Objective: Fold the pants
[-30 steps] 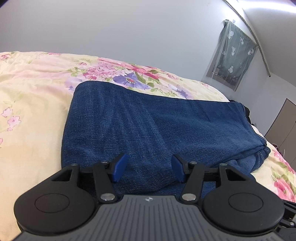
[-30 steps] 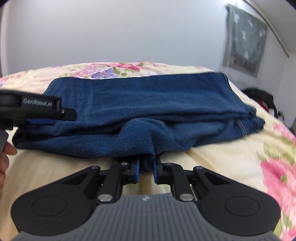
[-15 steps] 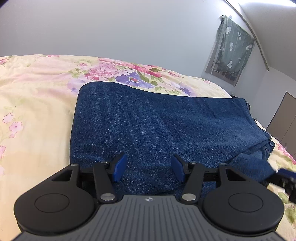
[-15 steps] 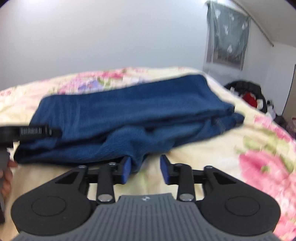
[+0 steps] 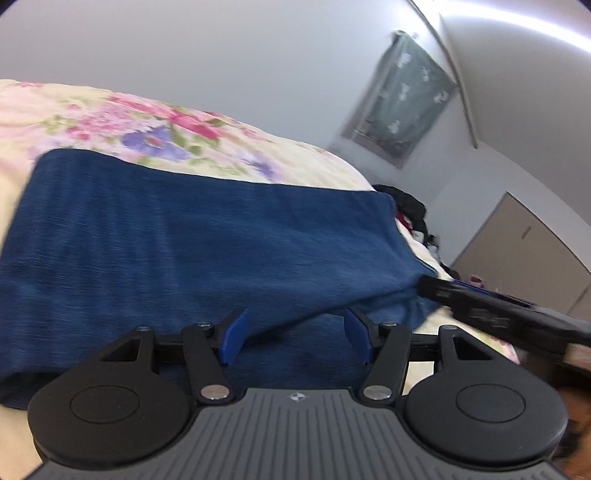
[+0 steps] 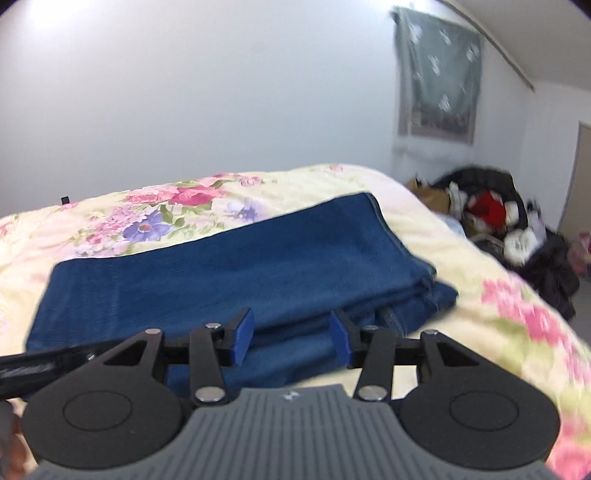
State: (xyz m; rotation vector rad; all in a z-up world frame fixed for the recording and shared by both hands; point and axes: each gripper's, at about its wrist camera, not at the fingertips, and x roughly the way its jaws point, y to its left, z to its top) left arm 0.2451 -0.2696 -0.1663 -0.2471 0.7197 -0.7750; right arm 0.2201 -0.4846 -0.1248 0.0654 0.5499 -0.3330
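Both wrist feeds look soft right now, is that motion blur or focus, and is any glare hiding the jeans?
Left wrist view: the jeans and floral bedspread are smeared, which looks like motion blur; the ceiling light strip flares but stays off the fabric. Right wrist view: softer blur, worst on the clothes pile; fisheye bends the wall edges; no glare on the jeans.

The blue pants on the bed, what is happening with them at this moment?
A person with a gripper in each hand is folding the blue pants on the floral bedspread. The pants lie folded in a flat stack. The right gripper has just been opening, and nothing is pinched between its blue pads now. The left gripper is open too, above the near edge of the fabric. Neither holds the pants.
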